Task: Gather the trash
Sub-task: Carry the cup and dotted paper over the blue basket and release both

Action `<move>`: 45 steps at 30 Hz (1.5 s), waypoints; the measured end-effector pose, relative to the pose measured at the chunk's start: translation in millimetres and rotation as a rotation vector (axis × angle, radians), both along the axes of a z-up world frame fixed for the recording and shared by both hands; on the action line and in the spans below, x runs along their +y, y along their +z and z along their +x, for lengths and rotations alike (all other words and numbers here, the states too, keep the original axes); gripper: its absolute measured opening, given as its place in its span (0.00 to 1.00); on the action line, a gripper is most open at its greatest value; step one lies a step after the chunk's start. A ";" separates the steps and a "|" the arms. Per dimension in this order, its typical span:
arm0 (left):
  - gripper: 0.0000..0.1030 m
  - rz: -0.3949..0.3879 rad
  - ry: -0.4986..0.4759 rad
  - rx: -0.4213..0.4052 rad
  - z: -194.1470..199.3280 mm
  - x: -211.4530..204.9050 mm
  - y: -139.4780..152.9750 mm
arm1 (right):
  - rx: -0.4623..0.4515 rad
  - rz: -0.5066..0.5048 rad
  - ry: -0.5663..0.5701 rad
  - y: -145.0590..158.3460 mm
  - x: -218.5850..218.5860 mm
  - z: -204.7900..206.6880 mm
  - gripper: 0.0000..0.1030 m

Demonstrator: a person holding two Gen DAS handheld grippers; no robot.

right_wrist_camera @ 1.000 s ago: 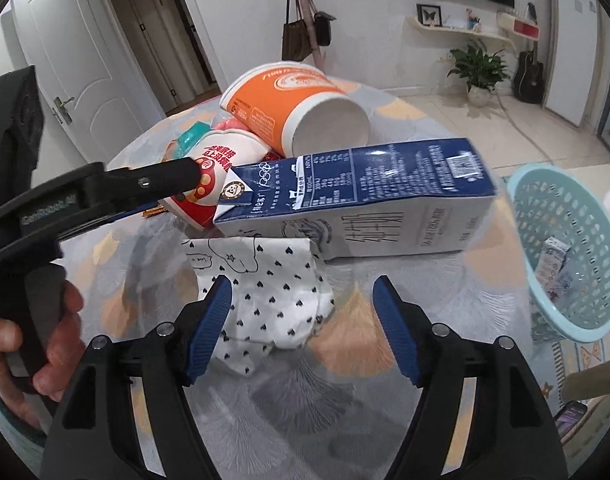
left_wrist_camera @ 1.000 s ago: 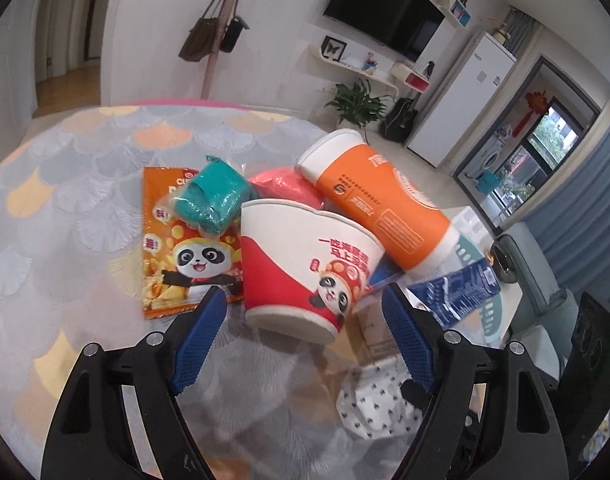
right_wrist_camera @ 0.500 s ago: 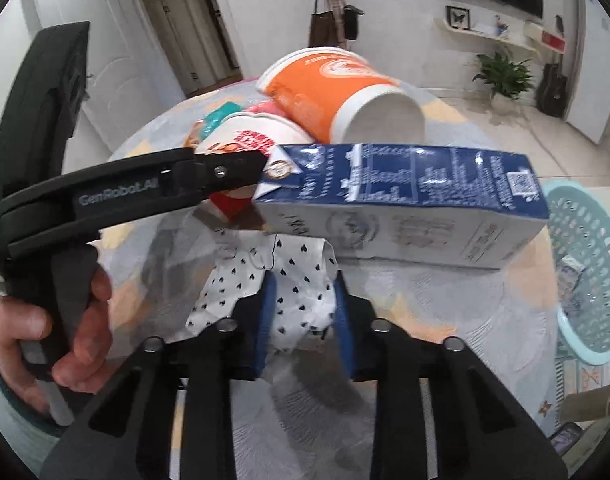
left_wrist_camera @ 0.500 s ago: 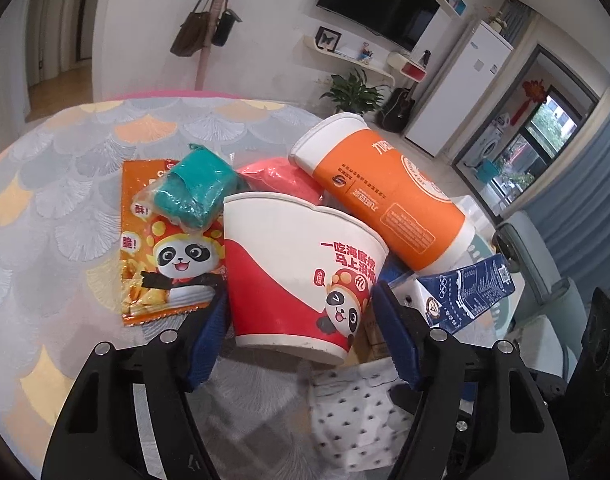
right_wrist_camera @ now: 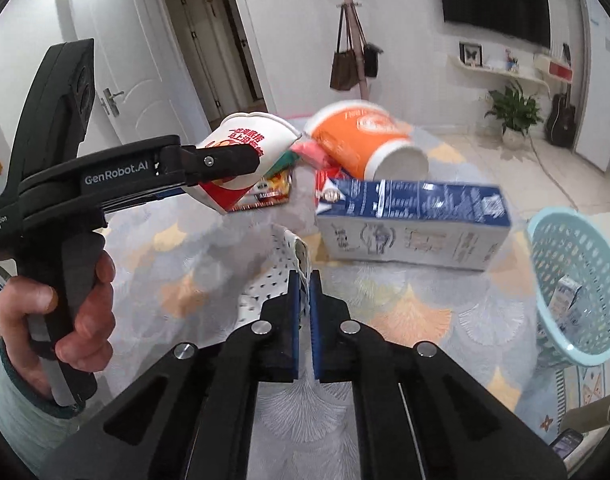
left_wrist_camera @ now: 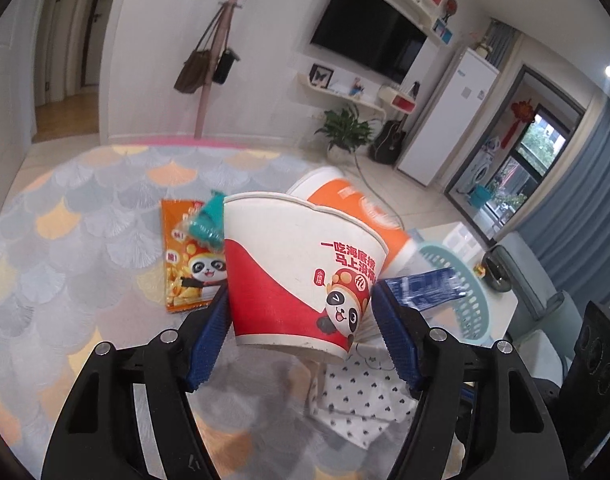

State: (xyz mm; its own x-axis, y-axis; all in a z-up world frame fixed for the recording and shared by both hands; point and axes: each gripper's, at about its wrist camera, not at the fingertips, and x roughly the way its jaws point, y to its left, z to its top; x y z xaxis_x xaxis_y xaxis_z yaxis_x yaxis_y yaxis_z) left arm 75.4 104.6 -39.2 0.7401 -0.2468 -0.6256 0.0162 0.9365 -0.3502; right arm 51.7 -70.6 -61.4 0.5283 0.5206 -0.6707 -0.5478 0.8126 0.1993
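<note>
Scalloped grey-and-orange cloth is covering the counter (right_wrist_camera: 385, 320), where trash is lying in a heap. Left claw (left_wrist_camera: 301, 332) is pinching the red-and-white paper bowl (left_wrist_camera: 301, 268), holding it tilted above the counter. Right claw (right_wrist_camera: 303, 308) is pressing together on the heart-print wrapper (right_wrist_camera: 273, 280). Beyond them, the orange cup (right_wrist_camera: 357, 140) and blue carton (right_wrist_camera: 413, 216) are lying on their sides, near the teal basket (right_wrist_camera: 577, 280).
</note>
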 end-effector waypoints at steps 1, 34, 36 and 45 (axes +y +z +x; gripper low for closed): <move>0.66 0.002 -0.004 -0.013 -3.2 -2.4 5.4 | -0.013 0.002 -0.003 4.6 -2.7 -2.4 0.03; 0.66 0.073 -0.362 -0.061 82.8 -205.4 27.8 | -0.146 0.055 -0.529 37.1 -226.3 52.1 0.03; 0.66 0.077 -0.383 -0.038 93.5 -219.8 17.9 | -0.117 0.054 -0.568 26.3 -237.6 61.7 0.03; 0.66 0.106 -0.459 0.073 136.7 -275.3 -26.4 | 0.027 0.039 -0.714 -30.2 -277.0 101.7 0.03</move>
